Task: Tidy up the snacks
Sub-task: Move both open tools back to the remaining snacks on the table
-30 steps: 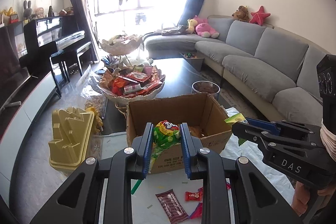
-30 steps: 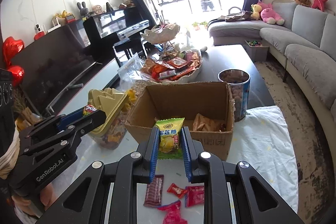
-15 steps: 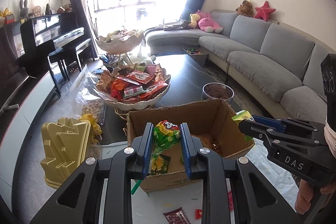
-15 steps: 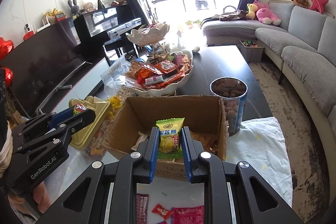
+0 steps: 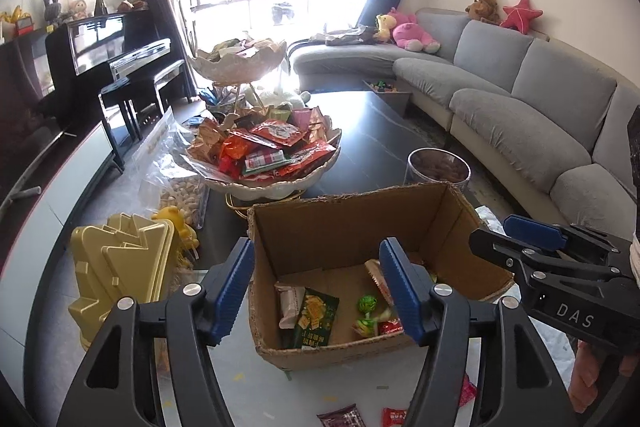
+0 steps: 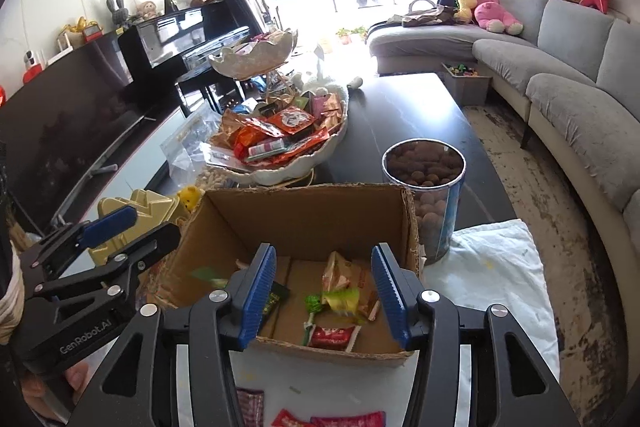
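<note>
Now your left hand-held gripper (image 5: 316,285) and right hand-held gripper (image 6: 323,297) have just been opening, ribbed blue pads apart and empty, over the ragged cardboard box (image 5: 340,223). Crinkly packets (image 5: 314,317) lie inside; a scalloped bowl (image 5: 280,183) stands behind.

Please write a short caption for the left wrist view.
Left gripper, fingers open, above cardboard box of snacks.

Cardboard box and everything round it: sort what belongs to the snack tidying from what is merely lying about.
Part of the job:
- cardboard box, snacks already inside
- loose wrapped snacks on the table before it
- left gripper and right gripper, jaws open, holding nothing

Just lying about:
- gold tree-shaped container
- tiered snack bowl
- tub of brown balls
- sofa with plush toys
- piano
</note>
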`<control>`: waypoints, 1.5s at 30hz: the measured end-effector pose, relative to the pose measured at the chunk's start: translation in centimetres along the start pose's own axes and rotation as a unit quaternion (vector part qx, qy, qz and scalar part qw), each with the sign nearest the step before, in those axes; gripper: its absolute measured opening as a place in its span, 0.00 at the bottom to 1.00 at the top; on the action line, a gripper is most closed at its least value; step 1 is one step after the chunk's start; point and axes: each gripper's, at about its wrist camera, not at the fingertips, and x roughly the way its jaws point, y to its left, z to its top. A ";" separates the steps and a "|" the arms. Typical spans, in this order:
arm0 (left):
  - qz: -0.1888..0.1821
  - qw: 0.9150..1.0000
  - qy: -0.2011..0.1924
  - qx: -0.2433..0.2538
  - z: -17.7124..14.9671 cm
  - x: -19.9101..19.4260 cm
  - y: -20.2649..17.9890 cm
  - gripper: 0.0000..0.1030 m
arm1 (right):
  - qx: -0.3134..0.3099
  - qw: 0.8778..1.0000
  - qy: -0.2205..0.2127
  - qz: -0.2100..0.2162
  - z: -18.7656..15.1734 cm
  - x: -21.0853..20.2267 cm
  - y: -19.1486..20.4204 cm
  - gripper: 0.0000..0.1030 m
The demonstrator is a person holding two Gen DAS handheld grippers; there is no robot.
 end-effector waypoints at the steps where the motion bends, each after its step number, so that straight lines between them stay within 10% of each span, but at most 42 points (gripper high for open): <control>1: 0.002 1.000 0.001 0.001 -0.3 -0.4 -0.1 0.68 | 0.002 1.000 0.000 0.000 -0.3 -0.3 0.0 0.50; 28: 0.043 0.997 0.058 -0.028 -11.7 -11.5 -3.1 0.83 | -0.048 0.997 0.048 -0.018 -11.6 -9.1 2.0 0.62; 45: 0.005 0.995 0.097 -0.035 -16.0 -9.5 -3.6 0.83 | -0.044 0.994 0.093 -0.028 -16.2 -8.3 1.4 0.62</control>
